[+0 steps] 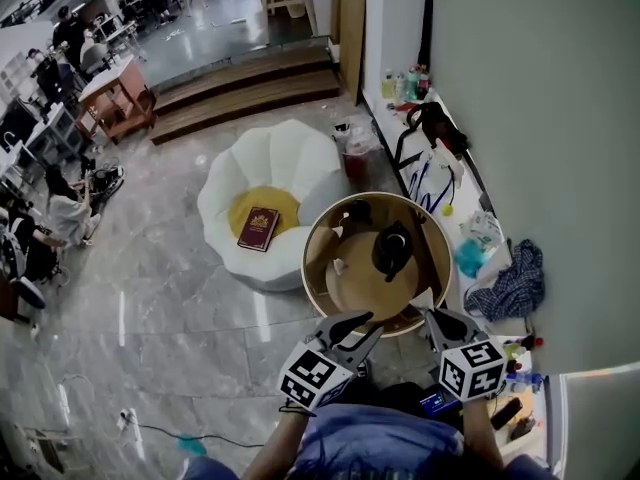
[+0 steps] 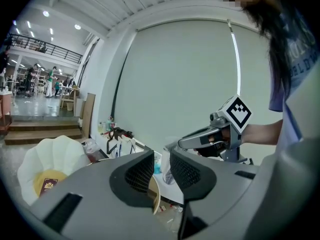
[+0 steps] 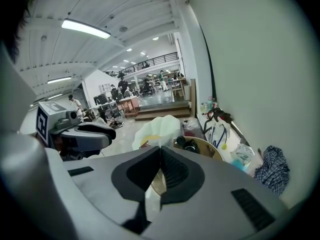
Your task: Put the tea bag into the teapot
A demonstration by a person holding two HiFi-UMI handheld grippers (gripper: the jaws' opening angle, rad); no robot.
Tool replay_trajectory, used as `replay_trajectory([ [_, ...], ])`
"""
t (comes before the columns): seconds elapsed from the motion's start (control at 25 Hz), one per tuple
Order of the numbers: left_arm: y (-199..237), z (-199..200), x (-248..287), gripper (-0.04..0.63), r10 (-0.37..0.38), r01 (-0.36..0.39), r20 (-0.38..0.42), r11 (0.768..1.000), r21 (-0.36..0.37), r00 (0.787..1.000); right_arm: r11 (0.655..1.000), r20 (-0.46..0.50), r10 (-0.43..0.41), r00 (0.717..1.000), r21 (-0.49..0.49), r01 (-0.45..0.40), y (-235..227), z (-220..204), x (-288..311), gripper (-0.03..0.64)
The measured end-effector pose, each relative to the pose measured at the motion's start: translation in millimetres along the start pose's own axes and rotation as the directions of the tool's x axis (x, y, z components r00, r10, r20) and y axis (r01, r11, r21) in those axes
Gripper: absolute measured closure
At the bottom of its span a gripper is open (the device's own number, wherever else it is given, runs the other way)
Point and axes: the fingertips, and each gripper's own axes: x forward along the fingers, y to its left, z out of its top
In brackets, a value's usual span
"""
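Lying on the round pale-wood surface (image 1: 360, 288) with a raised rim: a small white tea bag (image 1: 340, 265), too small for detail. It sits left of the black teapot (image 1: 392, 251), near it but not touching. A dark round item (image 1: 357, 213) stands behind them, farther back on the same surface.

Left tool (image 1: 372, 323) hovers over the near rim, tips pointing across the wood. The tea bag is ahead of those tips, apart from them, no contact. In the left gripper view the two black ribbed jaws stand a little apart with a clear gap; only the surface's pale rim shows through it. Nothing gripped.

Right tool (image 1: 433, 318) hovers at the near-right rim, on the teapot's side and farther from the tea bag than the left one. In the right gripper view its jaws are clenched tip to tip, with nothing pinched between them. Teapot lies ahead of the tips, untouched.
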Motion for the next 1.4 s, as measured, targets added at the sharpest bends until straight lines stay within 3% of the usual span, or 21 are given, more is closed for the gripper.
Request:
replay_trajectory([
  [0.24,-2.3,-4.2,14.0,0.486,-0.051,0.051,-0.021,0.999,-0.004,0.998,0.999,-0.008,-0.046,0.999,0.009,0.046,-18.2,5.4,0.8,0.6],
  [0.44,-0.9,-6.1,22.7,0.486,-0.053,0.053,-0.03,0.998,-0.019,0.998,0.999,-0.017,-0.048,0.999,0.006,0.049,-29.6,11.3,7.0,0.6],
  [1.0,48.3,10.5,61.0,0.486,0.079,-0.079,-0.011,0.994,-0.069,0.997,0.994,-0.066,0.045,0.997,-0.093,-0.051,-75.6,51.7,69.9,0.6],
  [1.4,78.6,10.6,111.7,0.486,0.148,-0.15,-0.028,0.982,-0.113,0.989,0.954,-0.174,0.109,0.979,-0.259,-0.153,-128.8,73.1,131.8,0.6],
])
